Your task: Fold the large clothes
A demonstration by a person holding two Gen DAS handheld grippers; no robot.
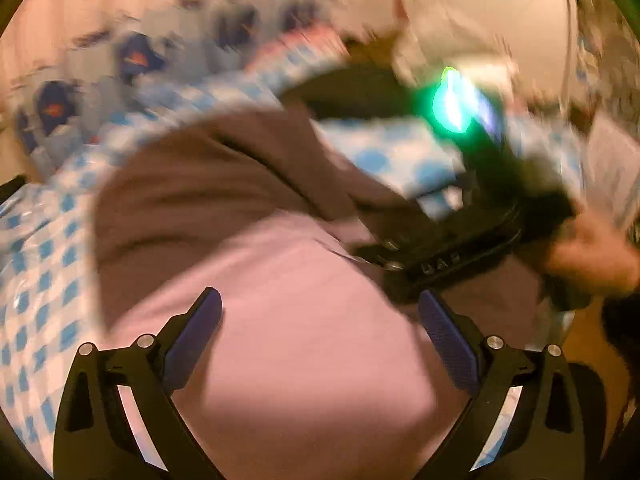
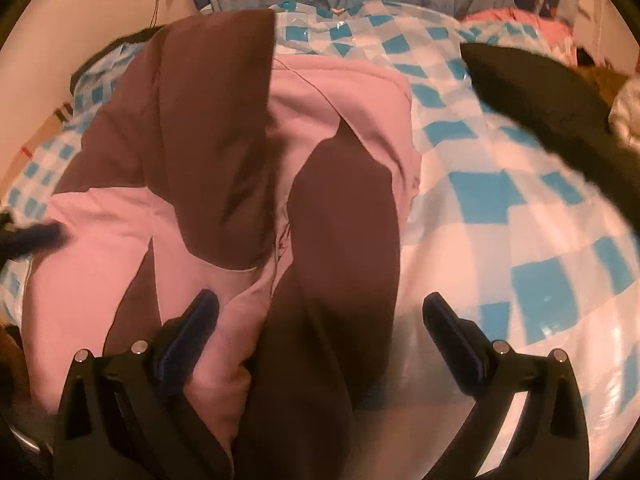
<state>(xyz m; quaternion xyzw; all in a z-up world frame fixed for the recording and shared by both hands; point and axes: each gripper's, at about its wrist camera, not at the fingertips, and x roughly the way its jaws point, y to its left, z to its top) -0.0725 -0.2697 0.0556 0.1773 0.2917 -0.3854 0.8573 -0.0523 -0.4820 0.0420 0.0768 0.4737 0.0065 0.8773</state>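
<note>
Only blurred white letters, perhaps "UAG", at right of centre in left wrist view, on black gripper body [image 1: 448, 264]; reading uncertain.

Left wrist view blurred; right tool [image 1: 384, 258] smeared, garment [image 1: 280, 320] edges unclear

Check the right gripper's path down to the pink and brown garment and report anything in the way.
Nothing visible blocks it. The right gripper hangs open directly over the pink and brown garment, which lies on the checkered cover. The dark item lies off to the side.
</note>
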